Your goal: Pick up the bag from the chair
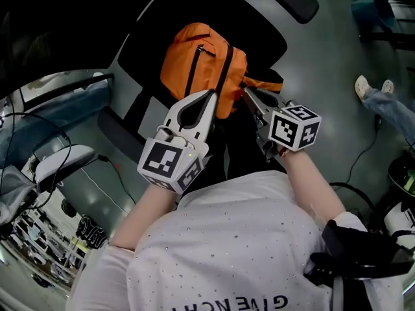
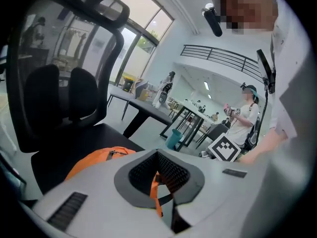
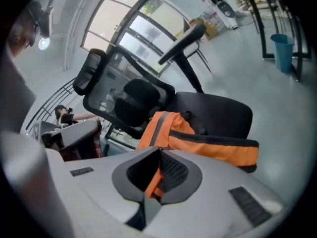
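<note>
Bag on chair.
Left gripper and right gripper, jaws together, at the bag's near side; open the 2 before clamping.

On the grey floor off to your right, someone's blue-jeaned legs end in white shoes, and a thin black cable trails near them. You also have a teal plastic bin standing by the legs of a dark-topped table, with a person in a white shirt beyond it.
</note>
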{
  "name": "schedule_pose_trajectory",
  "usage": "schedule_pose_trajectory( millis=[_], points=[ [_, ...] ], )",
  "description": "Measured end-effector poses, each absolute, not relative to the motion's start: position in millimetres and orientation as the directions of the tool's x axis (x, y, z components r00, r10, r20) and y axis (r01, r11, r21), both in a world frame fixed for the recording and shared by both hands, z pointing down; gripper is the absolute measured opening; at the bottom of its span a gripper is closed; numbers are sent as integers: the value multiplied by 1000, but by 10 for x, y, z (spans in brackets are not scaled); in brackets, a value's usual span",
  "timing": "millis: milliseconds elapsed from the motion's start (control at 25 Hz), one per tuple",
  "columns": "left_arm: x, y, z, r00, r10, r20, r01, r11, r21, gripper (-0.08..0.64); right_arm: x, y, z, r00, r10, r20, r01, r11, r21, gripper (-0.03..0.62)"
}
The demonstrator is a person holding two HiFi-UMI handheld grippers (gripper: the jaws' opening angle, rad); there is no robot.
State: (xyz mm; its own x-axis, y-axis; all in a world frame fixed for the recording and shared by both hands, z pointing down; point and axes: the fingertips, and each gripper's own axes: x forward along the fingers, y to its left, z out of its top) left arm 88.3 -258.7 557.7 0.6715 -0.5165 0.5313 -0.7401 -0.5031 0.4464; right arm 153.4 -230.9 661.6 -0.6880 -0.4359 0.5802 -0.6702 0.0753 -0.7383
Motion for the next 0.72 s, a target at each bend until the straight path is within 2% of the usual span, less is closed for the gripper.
schedule_pose_trajectory(
  millis=[120, 160, 280, 400, 520, 640, 720],
  points=[
    [839, -2668, 5761, 642, -510, 573, -766, -454, 455, 2, 1447, -2224, 6778, -751, -316, 580, -643, 149, -751, 10],
    [823, -2679, 5813, 634, -506, 585, -773, -442, 455, 2, 1429, -2184, 6844, -758, -280, 589, -643, 168, -747, 31],
    [790, -2720, 5944, 626, -495, 603, -779, -431, 455, 2, 1403, -2113, 7055, -756, -203, 622, -654, 208, -727, 164],
    [748, -2759, 5991, 623, -489, 611, -782, -425, 457, 2, 1367, -2097, 7153, -740, -176, 649, -671, 239, -702, 281],
    [711, -2797, 5959, 619, -487, 616, -785, -416, 460, 2, 1299, -2156, 7169, -723, -177, 668, -689, 254, -678, 347],
    [691, -2816, 5898, 621, -487, 614, -783, -415, 463, 2, 1215, -2236, 7192, -719, -169, 674, -693, 243, -679, 395],
    [671, -2818, 5877, 626, -483, 613, -780, -420, 465, 2, 1161, -2256, 7246, -722, -149, 675, -690, 227, -688, 402]
  ],
)
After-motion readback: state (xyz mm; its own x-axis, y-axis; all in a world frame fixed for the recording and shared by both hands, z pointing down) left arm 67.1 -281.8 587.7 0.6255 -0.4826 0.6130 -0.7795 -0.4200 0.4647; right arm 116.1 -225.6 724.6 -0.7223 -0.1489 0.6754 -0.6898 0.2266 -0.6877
